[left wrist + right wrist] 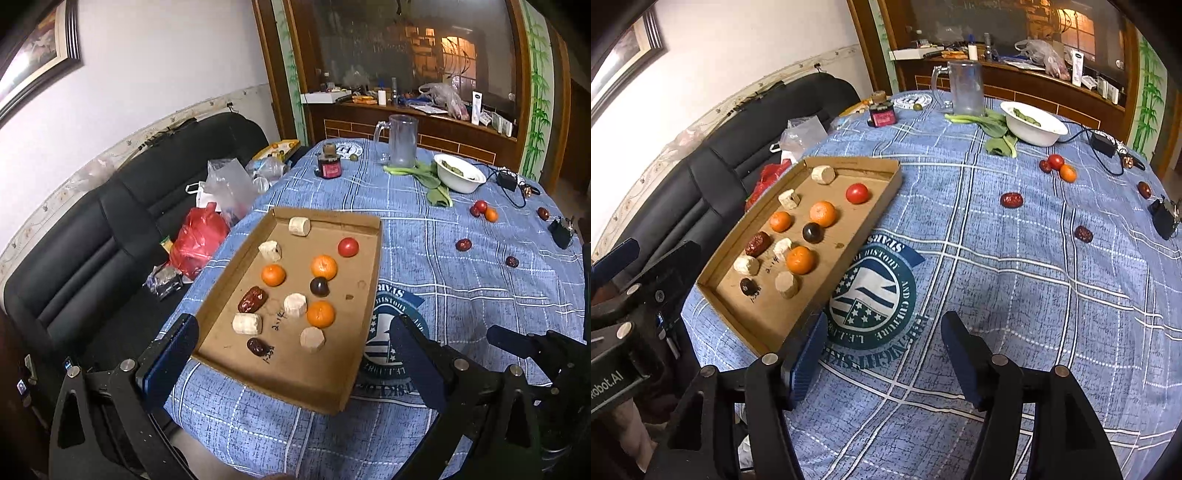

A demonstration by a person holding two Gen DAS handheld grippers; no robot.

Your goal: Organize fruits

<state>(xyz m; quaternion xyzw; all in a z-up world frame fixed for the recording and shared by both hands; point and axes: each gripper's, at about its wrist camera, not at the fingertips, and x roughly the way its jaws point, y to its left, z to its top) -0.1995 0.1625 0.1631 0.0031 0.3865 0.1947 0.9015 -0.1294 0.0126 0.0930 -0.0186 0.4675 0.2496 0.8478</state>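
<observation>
A cardboard tray (369,280) (849,236) lies on the blue checked tablecloth. It holds three oranges (323,266), a tomato (348,246), a dark round fruit (319,286), red dates (252,298) and several pale chunks. Loose at the far right lie a tomato (1055,161), a small orange (1067,172) and several dates (1011,199). My left gripper (291,354) hangs open and empty over the tray's near end. My right gripper (884,354) is open and empty above the cloth's round emblem, just right of the tray.
At the back of the table stand a white bowl (460,172), a glass mug (400,140), leafy greens (436,184) and a small jar (330,162). A black adapter with cable (506,181) sits far right. A black sofa (110,221) with bags borders the table's left edge.
</observation>
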